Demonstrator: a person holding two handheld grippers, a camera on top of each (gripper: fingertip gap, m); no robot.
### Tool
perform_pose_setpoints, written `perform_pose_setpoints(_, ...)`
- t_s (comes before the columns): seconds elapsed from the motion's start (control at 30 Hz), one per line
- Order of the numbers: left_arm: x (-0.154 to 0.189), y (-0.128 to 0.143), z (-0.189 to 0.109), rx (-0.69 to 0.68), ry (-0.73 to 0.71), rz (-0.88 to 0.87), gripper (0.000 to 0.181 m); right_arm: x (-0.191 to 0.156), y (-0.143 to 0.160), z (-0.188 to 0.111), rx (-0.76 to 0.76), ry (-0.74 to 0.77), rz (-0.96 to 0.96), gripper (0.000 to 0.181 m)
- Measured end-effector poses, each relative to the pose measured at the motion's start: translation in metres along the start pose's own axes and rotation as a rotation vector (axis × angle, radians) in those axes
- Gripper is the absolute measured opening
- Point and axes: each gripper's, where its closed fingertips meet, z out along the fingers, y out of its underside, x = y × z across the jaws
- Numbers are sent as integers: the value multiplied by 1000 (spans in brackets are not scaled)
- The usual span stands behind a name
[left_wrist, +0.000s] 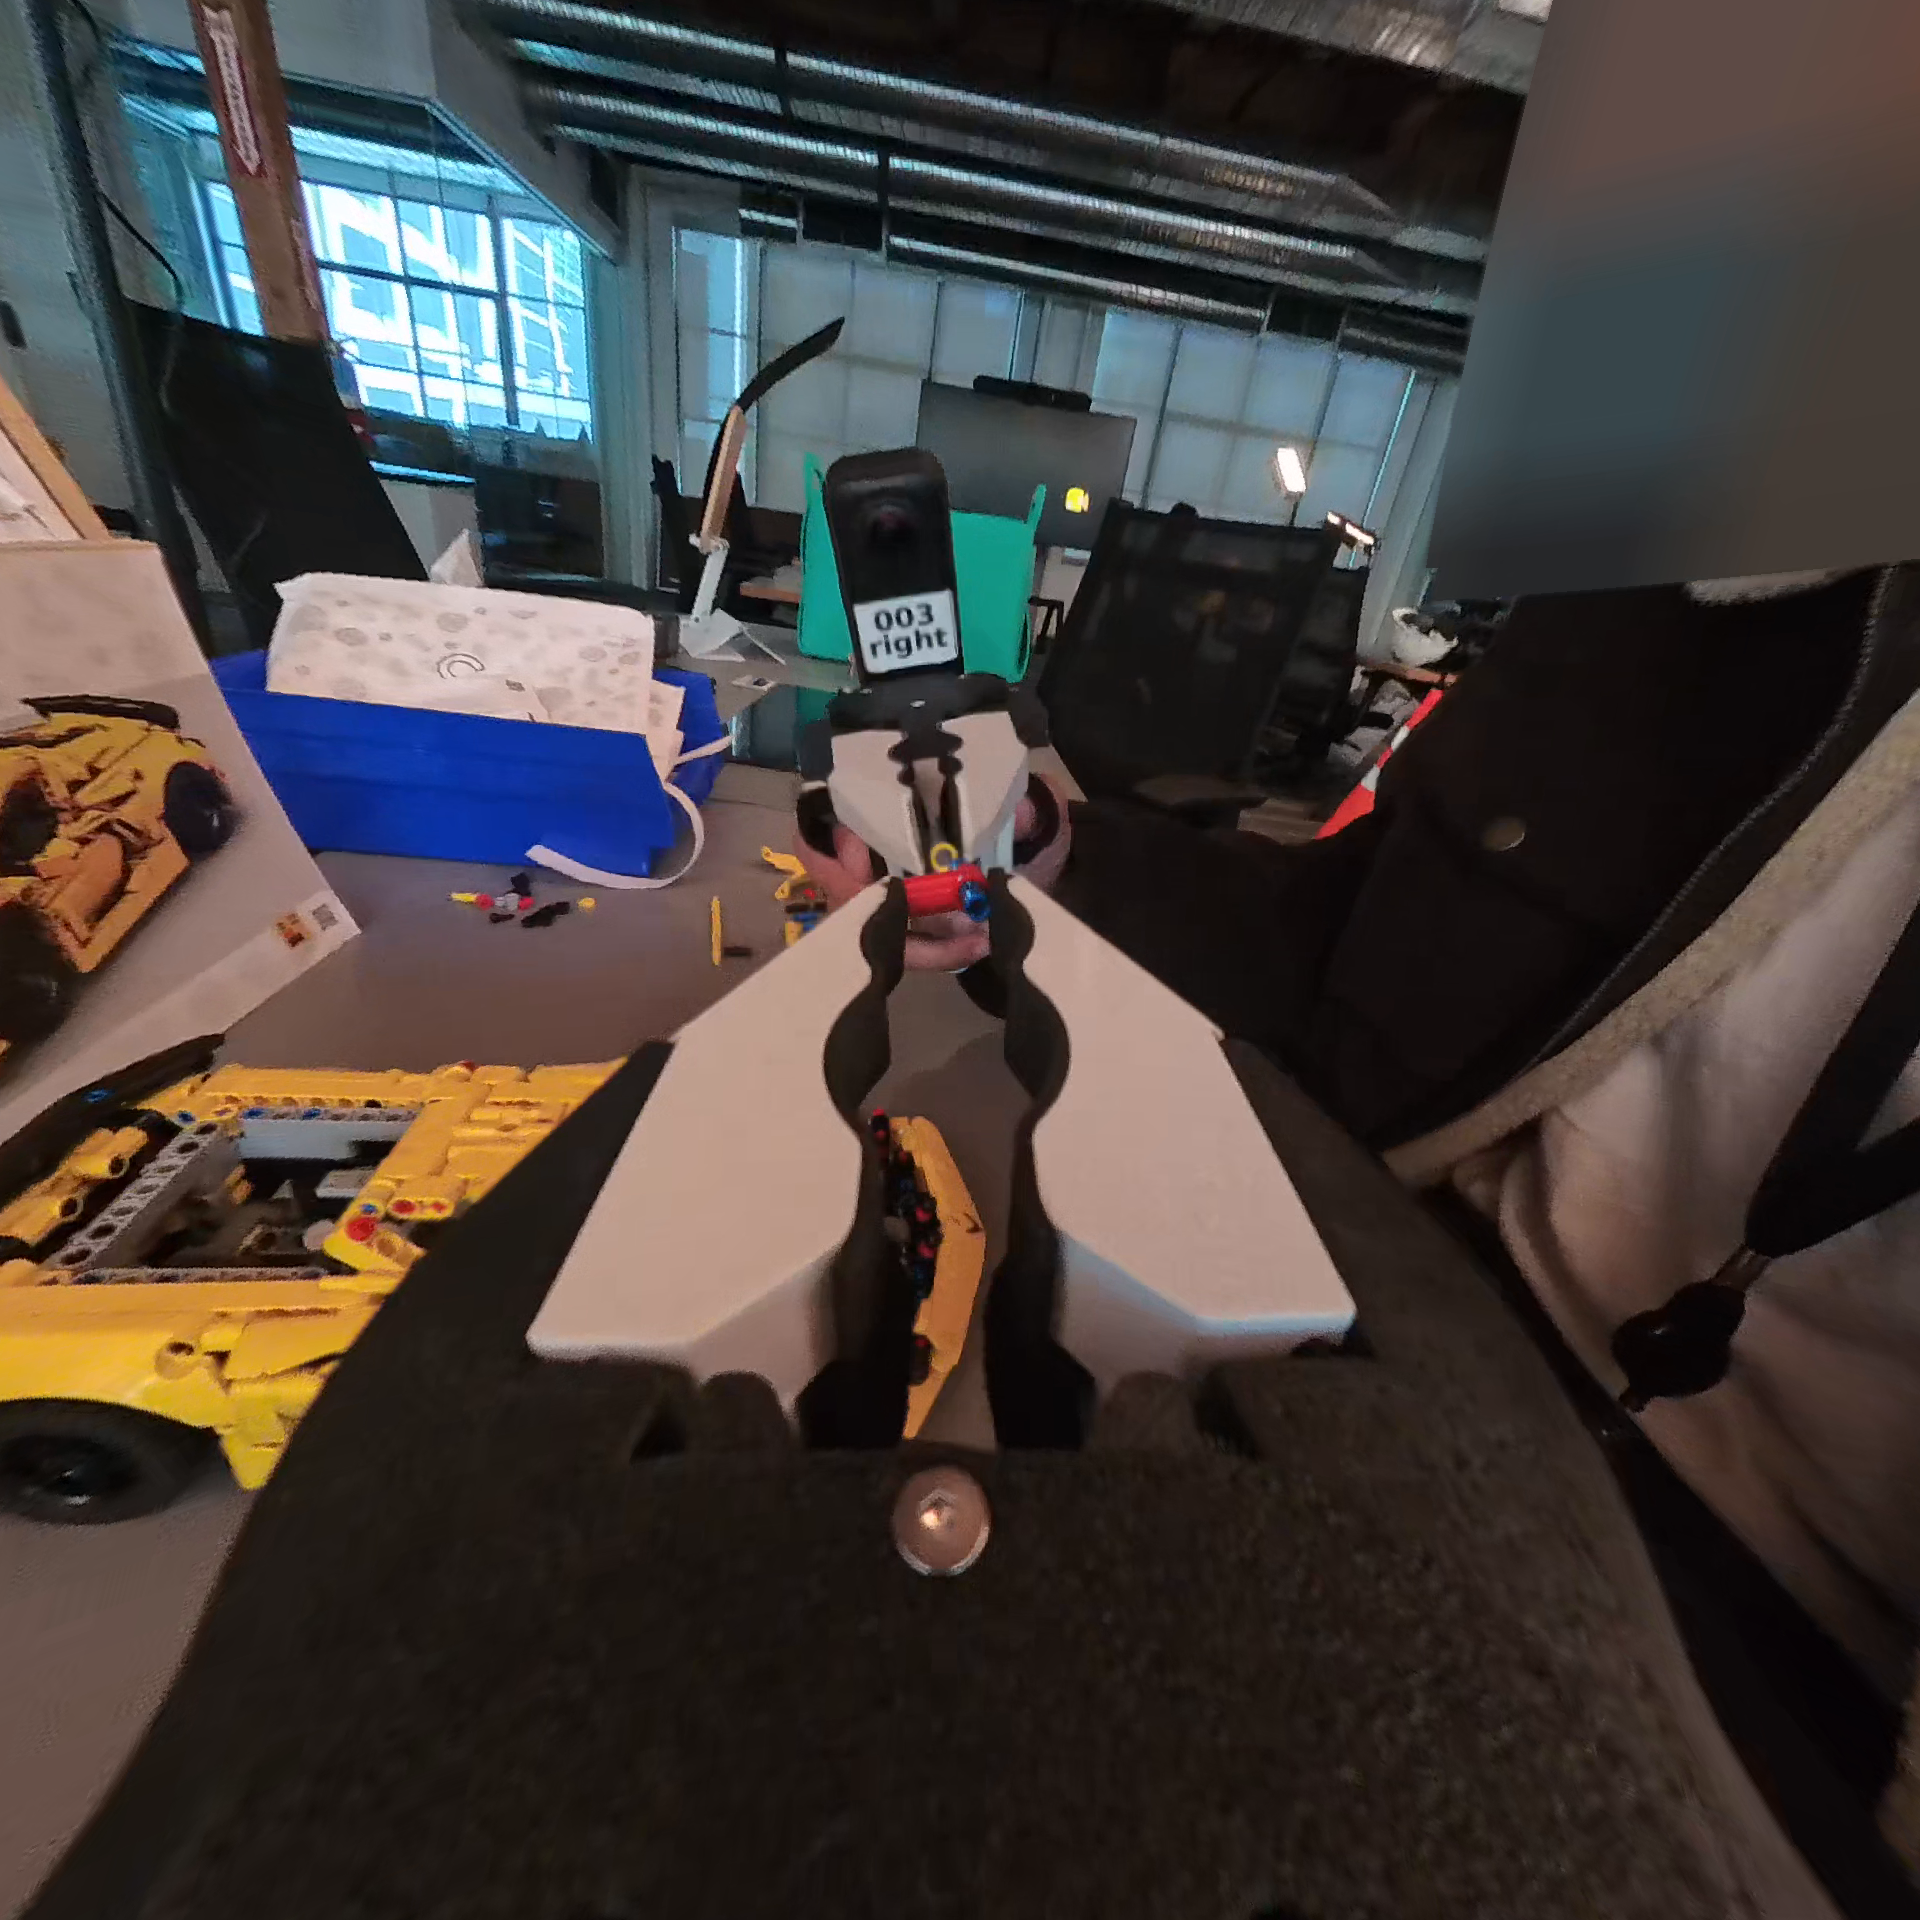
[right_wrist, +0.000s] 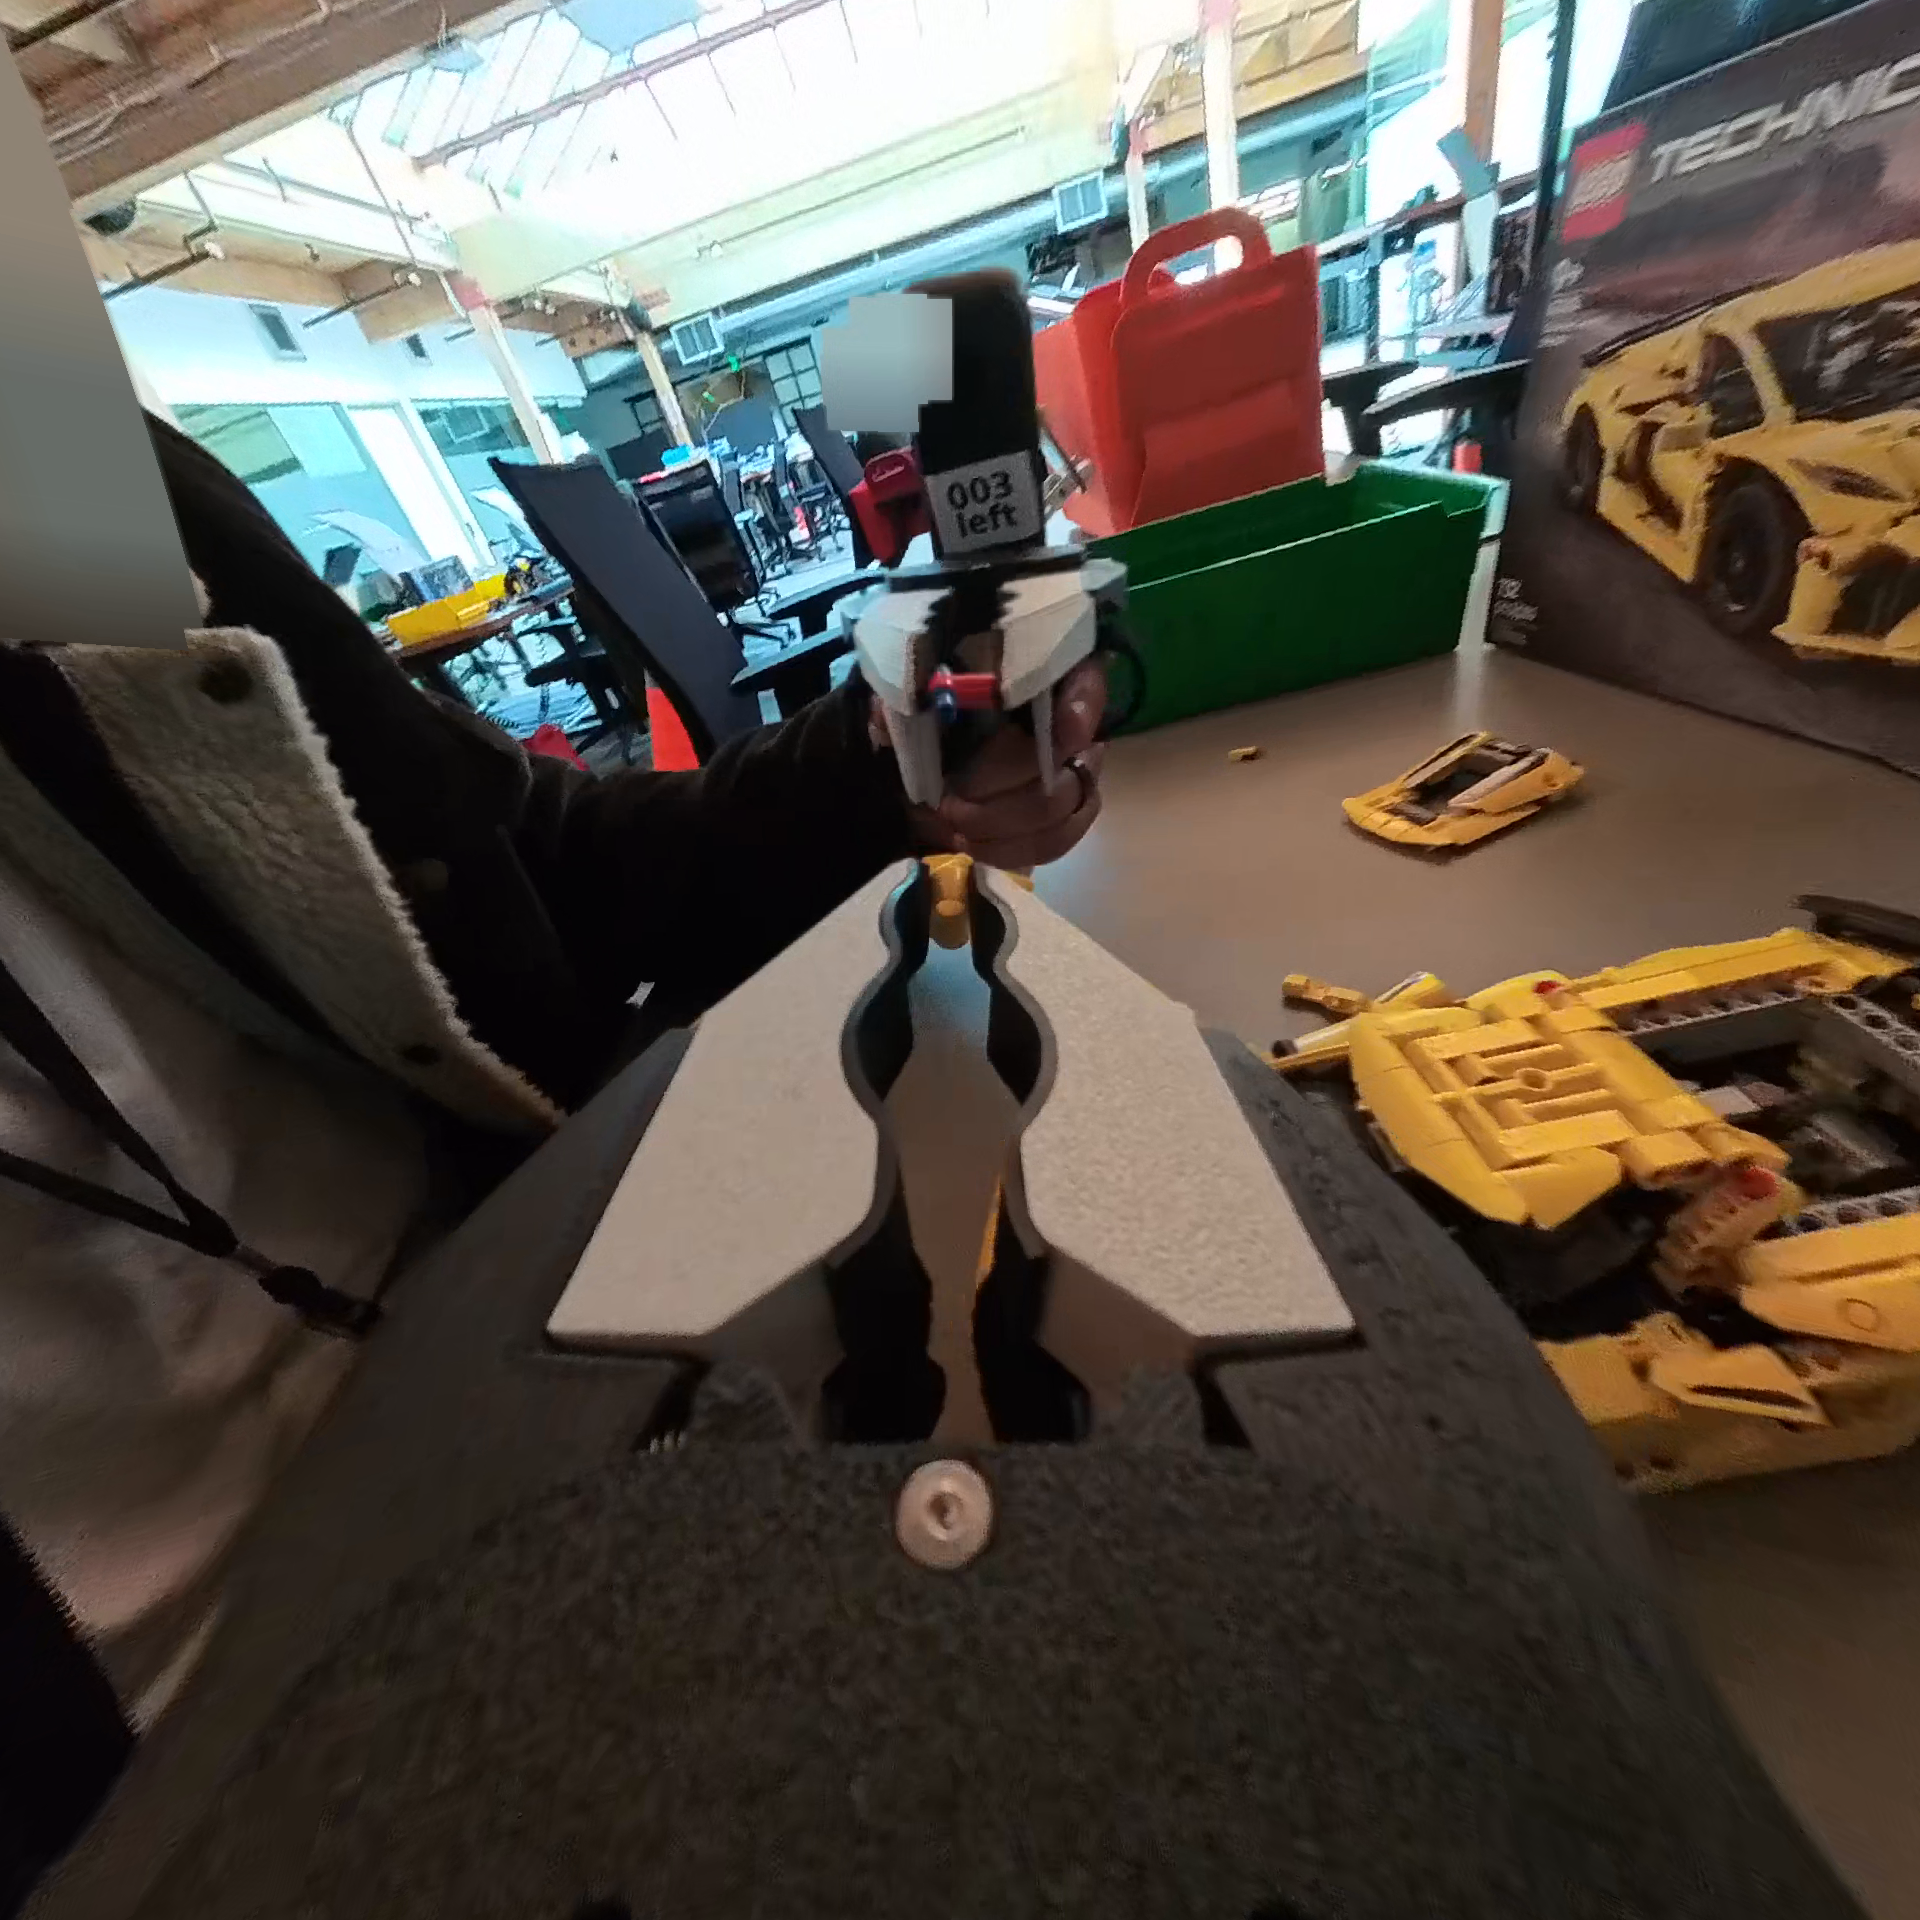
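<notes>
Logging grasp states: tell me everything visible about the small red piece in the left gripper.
The small red cylindrical plastic connector looks smooth and glossy, with a blue pin end at one side. It lies crosswise, roughly level, pinched at the tips of the left gripper, whose black wavy fingers touch it on both sides. It is held in the air above the grey table, facing the right gripper. The right wrist view shows it too.

Yellow car (right_wrist: 1579, 1174) blocks side; table (right_wrist: 1226, 821) centre open
</notes>
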Motion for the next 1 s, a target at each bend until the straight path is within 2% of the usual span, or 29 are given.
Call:
perform_pose_setpoints(0.1, 3, 1, 2, 5, 15, -5, 15, -12, 18, 12, -100, -52, 2, 7)
perform_pose_setpoints(0.2, 4, 2, 2, 5, 24, -14, 15, -26, 72, 29, -380, -99, -85, 7)
perform_pose_setpoints(0.3, 5, 4, 4, -1, 40, -26, 15, -22, 129, 42, -651, -42, -224, 7)
perform_pose_setpoints(0.4, 7, 12, 8, -34, 44, -7, 15, -18, 153, 43, -761, -27, -227, 7)
perform_pose_setpoints(0.47, 8, 16, 11, -55, 40, 16, 15, -17, 146, 44, -712, -26, -217, 8)
perform_pose_setpoints(0.53, 7, 18, 13, -64, 26, 56, 15, -17, 130, 44, -627, -28, -183, 18)
perform_pose_setpoints(0.63, 9, 20, 14, -85, 16, 102, 15, -17, 62, 36, -315, -50, -70, 20)
perform_pose_setpoints(0.7, 9, 21, 14, -94, 22, 68, 15, -3, 24, 22, -137, 30, -60, 32)
perform_pose_setpoints(0.83, 0, 32, 14, -147, 15, -69, 16, 13, 18, 15, -152, 288, -378, 22)
perform_pose_setpoints(1.0, -17, 57, 14, -269, -53, -176, 15, 26, 29, 20, -253, 455, -587, 16)
